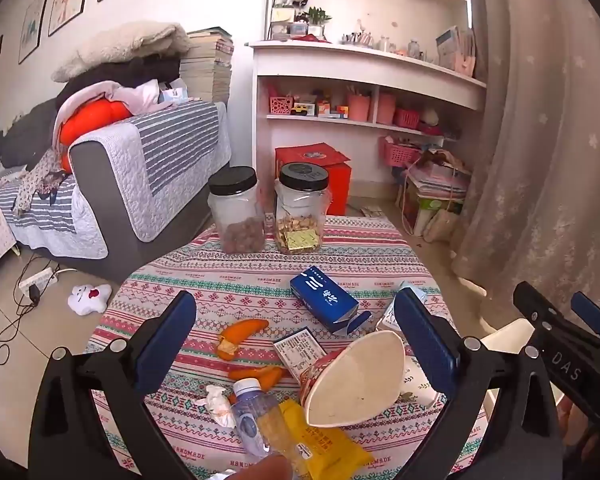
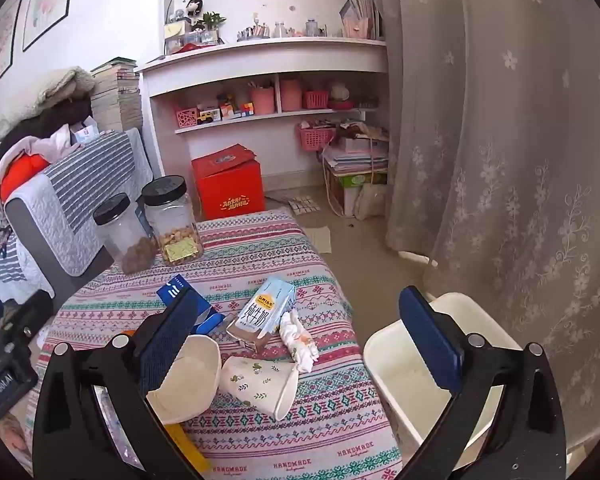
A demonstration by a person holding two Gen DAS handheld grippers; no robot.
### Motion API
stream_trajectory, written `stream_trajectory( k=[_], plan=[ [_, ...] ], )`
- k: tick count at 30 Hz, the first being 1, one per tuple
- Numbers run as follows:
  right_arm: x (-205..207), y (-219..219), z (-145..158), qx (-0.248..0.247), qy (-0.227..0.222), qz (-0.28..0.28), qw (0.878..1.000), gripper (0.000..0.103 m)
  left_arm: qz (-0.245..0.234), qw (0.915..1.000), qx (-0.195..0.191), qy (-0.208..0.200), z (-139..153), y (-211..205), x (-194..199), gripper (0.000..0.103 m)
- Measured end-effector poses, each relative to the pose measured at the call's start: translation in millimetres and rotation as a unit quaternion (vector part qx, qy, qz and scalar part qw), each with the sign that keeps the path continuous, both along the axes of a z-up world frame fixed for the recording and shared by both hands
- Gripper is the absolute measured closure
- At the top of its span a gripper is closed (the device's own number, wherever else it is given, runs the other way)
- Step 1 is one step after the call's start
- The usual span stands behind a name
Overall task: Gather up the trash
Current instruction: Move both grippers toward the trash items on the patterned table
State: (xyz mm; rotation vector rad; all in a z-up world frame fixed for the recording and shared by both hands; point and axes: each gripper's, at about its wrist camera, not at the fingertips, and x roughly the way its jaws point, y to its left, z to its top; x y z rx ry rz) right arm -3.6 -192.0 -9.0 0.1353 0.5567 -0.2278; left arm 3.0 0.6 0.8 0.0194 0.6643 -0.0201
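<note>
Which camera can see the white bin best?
The right wrist view. It shows the bin beside the table, with its open top and inside visible. The left wrist view catches only a sliver of its rim behind the tools.

Two clear plastic jars with black screw lids stand side by side at the far edge of the bench: the left jar (image 1: 236, 210) holds dark brown round snacks at its bottom; the right jar (image 1: 302, 210) holds pale nuts and a gold packet. A patterned pink, teal and white cloth (image 1: 256, 280) covers the bench; behind it a red cardboard box (image 2: 228, 186) sits on the floor by a white shelf unit (image 1: 364, 68) carrying pink baskets and toys; a grey sofa with a striped quilted cover (image 1: 148, 168) stands to the left, beside a tall stack of books (image 1: 208, 68); a floral lace curtain (image 2: 512, 128) hangs at the right; a white power strip with black cables (image 1: 36, 280) lies on the floor.
</note>
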Motion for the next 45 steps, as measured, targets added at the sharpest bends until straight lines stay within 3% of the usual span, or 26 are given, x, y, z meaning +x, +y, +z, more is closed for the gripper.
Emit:
stream_trajectory(
  k=[2, 3, 5, 10, 24, 45],
  plan=[
    [-4.1, 3.9, -1.0, -0.040, -0.012, 0.000, 0.999, 0.007, 0.003, 0.9999, -0.011, 0.004, 5.0, -2.1, 7.4, 0.007],
    [-4.3, 3.9, -1.3, -0.049, -0.016, -0.006, 0.999, 0.007, -0.003, 0.9999, -0.001, -0.014, 6.7, -9.8, 4.0, 0.007],
    [-3.4, 2.0, -6.7, -0.043, -0.016, -0.009, 0.999, 0.007, -0.012, 0.9992, -0.012, -0.036, 4.9, -10.7, 1.5, 0.007],
    [-9.1, -1.3, -16.5, -0.048, -0.019, -0.008, 0.999, 0.007, -0.017, 0.9983, -0.042, -0.037, -15.1, 0.5, 3.1, 0.007],
    [-8.5, 0.0, -18.0, -0.039, -0.011, 0.000, 0.999, 0.007, -0.025, 0.9986, -0.047, 0.000, -31.4, -1.4, 8.3, 0.007],
    [-11.1, 3.0, -17.2, -0.046, -0.016, 0.006, 0.999, 0.007, -0.030, 0.9983, -0.049, -0.001, -33.4, -3.1, 8.6, 0.007]
  ],
)
